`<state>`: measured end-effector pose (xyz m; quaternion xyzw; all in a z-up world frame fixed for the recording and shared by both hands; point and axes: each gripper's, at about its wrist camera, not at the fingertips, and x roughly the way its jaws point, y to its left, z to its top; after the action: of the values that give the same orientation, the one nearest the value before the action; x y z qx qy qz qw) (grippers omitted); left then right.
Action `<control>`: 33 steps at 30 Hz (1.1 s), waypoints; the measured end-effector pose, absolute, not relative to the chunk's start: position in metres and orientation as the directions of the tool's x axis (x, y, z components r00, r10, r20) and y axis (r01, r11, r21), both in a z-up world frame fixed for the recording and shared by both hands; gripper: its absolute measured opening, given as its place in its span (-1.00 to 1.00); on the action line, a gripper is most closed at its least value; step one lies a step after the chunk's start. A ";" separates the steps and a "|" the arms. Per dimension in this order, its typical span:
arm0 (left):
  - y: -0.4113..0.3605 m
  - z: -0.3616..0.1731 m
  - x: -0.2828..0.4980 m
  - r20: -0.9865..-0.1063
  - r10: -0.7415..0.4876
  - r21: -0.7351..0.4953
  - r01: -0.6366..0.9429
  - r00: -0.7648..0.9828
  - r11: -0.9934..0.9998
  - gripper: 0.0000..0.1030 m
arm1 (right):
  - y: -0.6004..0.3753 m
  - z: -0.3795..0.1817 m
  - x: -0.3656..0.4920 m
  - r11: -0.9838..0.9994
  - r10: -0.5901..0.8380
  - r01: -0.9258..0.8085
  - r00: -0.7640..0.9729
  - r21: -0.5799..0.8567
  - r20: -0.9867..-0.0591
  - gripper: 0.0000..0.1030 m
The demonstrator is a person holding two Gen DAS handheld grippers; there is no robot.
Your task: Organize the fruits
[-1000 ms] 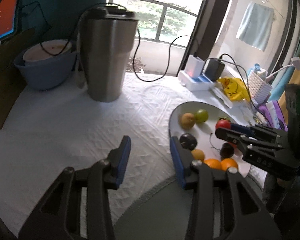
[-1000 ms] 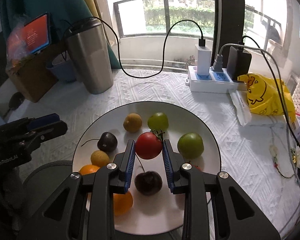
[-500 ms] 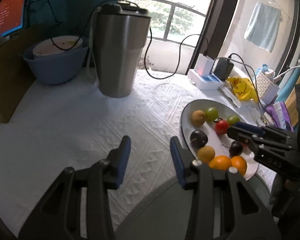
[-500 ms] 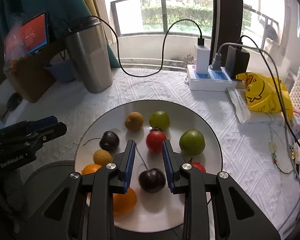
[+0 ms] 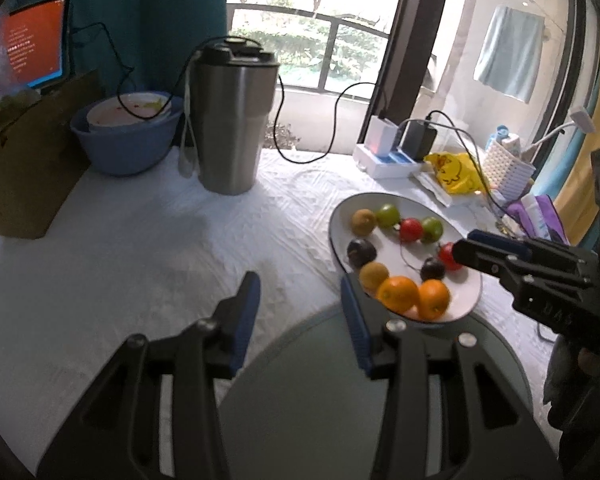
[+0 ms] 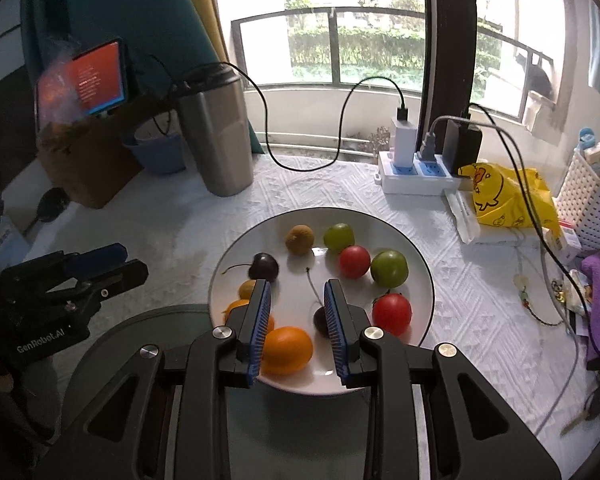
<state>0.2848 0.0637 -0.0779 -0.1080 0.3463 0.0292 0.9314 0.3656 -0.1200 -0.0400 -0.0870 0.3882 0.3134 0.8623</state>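
A white plate (image 6: 416, 264) holds several fruits: two red tomatoes (image 6: 354, 261), (image 6: 392, 314), two green fruits (image 6: 389, 268), two dark cherries (image 6: 265, 266), brown fruits (image 6: 299, 239) and oranges (image 6: 287, 350). My right gripper (image 6: 296, 296) is open and empty, hovering over the plate's near side. My left gripper (image 5: 298, 296) is open and empty above the white cloth, left of the plate (image 5: 340, 216). The right gripper also shows in the left wrist view (image 5: 476, 248).
A steel tumbler (image 5: 230, 120) and a blue bowl (image 5: 128, 144) stand at the back left beside a cardboard box (image 5: 24, 176). A power strip (image 6: 416, 176), yellow bag (image 6: 504, 196) and white basket (image 6: 588, 204) crowd the right side. A grey round stool (image 5: 372, 400) lies below.
My right gripper let go of the red tomato onto the plate beside the green fruits, then opened and drew back. My left gripper pulled back and up from the table.
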 end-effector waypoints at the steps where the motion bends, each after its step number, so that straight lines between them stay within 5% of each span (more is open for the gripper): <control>1: 0.062 -0.076 0.280 -0.648 -0.020 -0.182 -0.128 0.762 0.975 -0.15 | -0.121 -0.038 0.362 0.788 0.475 -0.609 0.505 0.092 -0.721 -0.43; 22: 0.035 -0.053 0.215 -0.612 0.006 -0.145 -0.120 0.791 0.982 -0.09 | -0.152 -0.007 0.288 0.793 0.489 -0.604 0.551 0.082 -0.677 -0.43; 27: 0.028 -0.050 0.197 -0.598 0.008 -0.136 -0.111 0.802 0.984 0.52 | -0.162 0.000 0.269 0.798 0.489 -0.597 0.566 0.079 -0.663 -0.43; 33: 0.023 -0.045 0.178 -0.588 0.007 -0.134 -0.106 0.809 0.985 0.55 | -0.170 0.010 0.246 0.801 0.487 -0.595 0.583 0.066 -0.650 -0.42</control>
<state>0.1781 0.0227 -0.0448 -0.0803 0.3075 0.0297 0.9477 0.2460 -0.1697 0.0100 -0.0797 0.3394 0.3053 0.8861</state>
